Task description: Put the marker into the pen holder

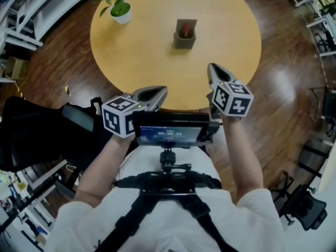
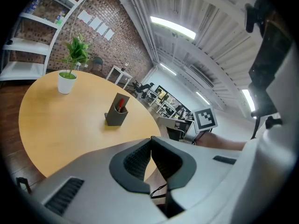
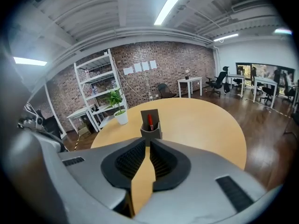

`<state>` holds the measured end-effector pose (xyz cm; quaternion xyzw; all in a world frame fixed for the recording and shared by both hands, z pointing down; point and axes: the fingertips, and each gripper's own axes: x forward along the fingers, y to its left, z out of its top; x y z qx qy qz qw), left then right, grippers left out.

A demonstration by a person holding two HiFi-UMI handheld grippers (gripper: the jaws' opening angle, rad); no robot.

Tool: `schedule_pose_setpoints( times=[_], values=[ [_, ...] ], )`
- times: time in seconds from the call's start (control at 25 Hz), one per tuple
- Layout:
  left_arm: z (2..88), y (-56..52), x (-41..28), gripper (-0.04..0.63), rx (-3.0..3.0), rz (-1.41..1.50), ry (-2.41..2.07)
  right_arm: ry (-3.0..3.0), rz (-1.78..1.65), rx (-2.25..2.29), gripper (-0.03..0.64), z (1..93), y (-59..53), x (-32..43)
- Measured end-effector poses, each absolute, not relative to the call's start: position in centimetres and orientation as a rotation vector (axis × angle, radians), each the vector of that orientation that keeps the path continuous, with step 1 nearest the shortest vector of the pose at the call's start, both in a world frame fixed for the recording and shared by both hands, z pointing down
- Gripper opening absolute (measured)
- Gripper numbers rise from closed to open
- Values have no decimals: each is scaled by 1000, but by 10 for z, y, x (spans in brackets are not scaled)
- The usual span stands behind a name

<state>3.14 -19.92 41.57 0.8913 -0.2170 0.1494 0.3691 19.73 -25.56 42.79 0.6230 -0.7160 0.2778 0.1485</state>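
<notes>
The round wooden table (image 1: 152, 46) fills the upper half of the head view. The grey pen holder (image 1: 185, 35) stands upright on it, slightly right of centre in the frame. The red marker (image 1: 185, 32) is already inside the holder, its tip showing above the front wall. A potted plant (image 1: 119, 7) in a white pot stands near the table's upper-left edge, well apart from the holder.

The left gripper (image 1: 160, 93) is held low at the near edge of the table, left of centre, with its marker cube (image 1: 122, 117) just behind it. In the left gripper view the two jaws meet at their tips – nothing is between the ribbed pads. The holder appears up and to the left of the jaw tips, apart from them.

The right gripper (image 1: 214, 70) sits right of centre, over the table's near edge. Its cube (image 1: 233, 98) faces the camera. In the right gripper view the jaws are together at the tips, with only a narrow wedge of table surface visible between the pads lower down – they hold nothing. The holder and its marker appear directly above the jaw tips in that frame, not touching them.

A small screen (image 1: 170, 130) on a chest mount occupies the centre of the head view, below both grippers.
</notes>
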Motion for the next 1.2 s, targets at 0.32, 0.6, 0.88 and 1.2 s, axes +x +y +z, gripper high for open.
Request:
schedule_pose_setpoints(
  times=[0.32, 0.6, 0.88, 1.2],
  values=[
    [416, -200, 32, 0, 2287, 388, -560, -2053, 821, 1813, 21, 426, -230, 199],
    [414, -193, 33, 0, 2288, 392, -534, -2054, 854, 1824, 21, 423, -204, 192],
    [413, -183, 29, 0, 2301, 403, -488, -2014, 911, 1818, 21, 436, -162, 174],
    [420, -153, 10, 0, 2300, 444, -401, -1943, 963, 1890, 21, 442, -119, 155]
  ],
)
